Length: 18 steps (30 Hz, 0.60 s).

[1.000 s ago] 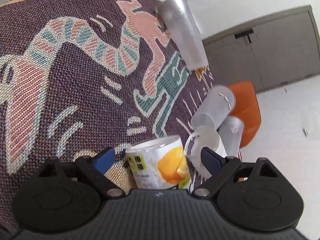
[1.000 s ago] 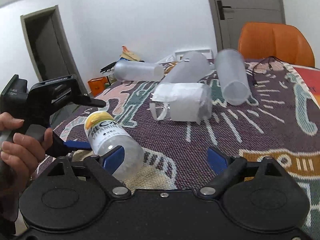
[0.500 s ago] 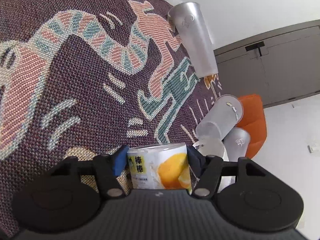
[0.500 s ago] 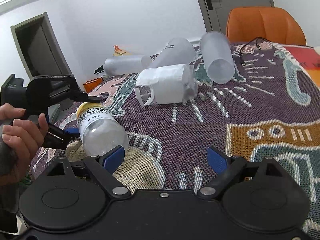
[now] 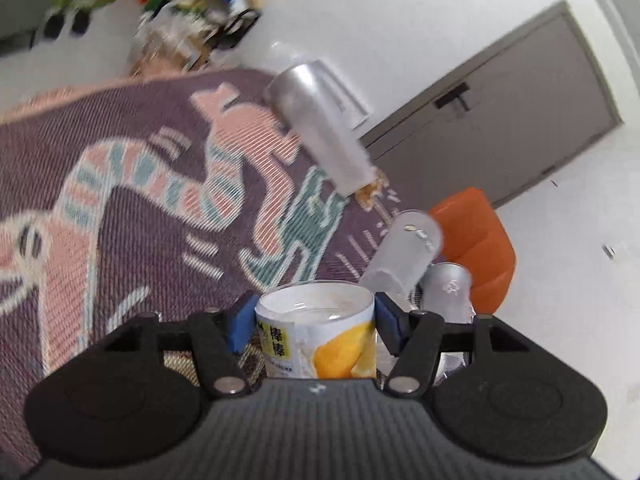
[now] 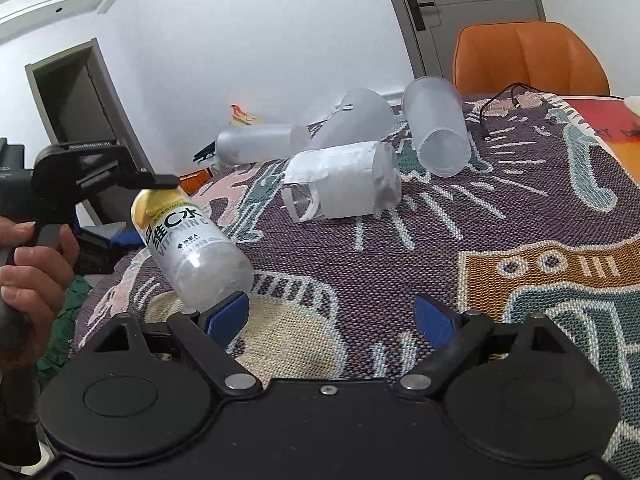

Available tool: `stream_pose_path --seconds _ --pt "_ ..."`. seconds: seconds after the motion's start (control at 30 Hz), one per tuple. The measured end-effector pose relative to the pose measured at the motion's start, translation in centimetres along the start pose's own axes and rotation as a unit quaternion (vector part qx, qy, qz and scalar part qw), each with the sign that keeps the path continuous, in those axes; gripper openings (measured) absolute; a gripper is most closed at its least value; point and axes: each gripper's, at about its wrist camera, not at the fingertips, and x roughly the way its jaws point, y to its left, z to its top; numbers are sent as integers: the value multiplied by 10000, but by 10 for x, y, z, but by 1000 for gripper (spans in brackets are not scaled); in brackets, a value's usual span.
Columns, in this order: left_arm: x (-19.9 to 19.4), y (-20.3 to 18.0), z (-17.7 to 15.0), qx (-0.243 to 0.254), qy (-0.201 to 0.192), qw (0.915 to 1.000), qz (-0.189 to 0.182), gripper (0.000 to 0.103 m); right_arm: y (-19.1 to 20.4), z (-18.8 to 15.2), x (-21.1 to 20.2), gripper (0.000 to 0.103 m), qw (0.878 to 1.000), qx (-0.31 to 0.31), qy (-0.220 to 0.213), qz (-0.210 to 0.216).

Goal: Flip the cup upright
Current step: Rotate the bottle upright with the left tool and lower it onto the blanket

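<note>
My left gripper is shut on a clear cup with a yellow lemon label. In the right wrist view the same cup hangs tilted above the patterned cloth, held by the left gripper in a hand. My right gripper is open and empty, low over the cloth just right of the held cup.
Several frosted cups lie on their sides on the woven cloth: one paper-wrapped, one open toward me, two further back. An orange chair stands behind. A black cable lies at the far right.
My left gripper closed on the labelled cup, then lifted and tilted it off the cloth. The right gripper stayed open and drew slightly closer.
</note>
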Motion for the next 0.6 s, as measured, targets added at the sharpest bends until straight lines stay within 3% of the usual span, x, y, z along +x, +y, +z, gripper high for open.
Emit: stream_pose_path --seconds 0.2,0.37,0.6 --pt "-17 -25 -5 1069 -448 9933 24 60 3 1 -5 90 9999 57 -94 11" --pt "-22 -48 -18 2152 -677 9741 165 60 8 0 -7 90 9999 33 -154 34" --pt "-25 -65 -41 3033 -909 9484 195 60 5 -5 -8 90 9998 104 -169 -15"
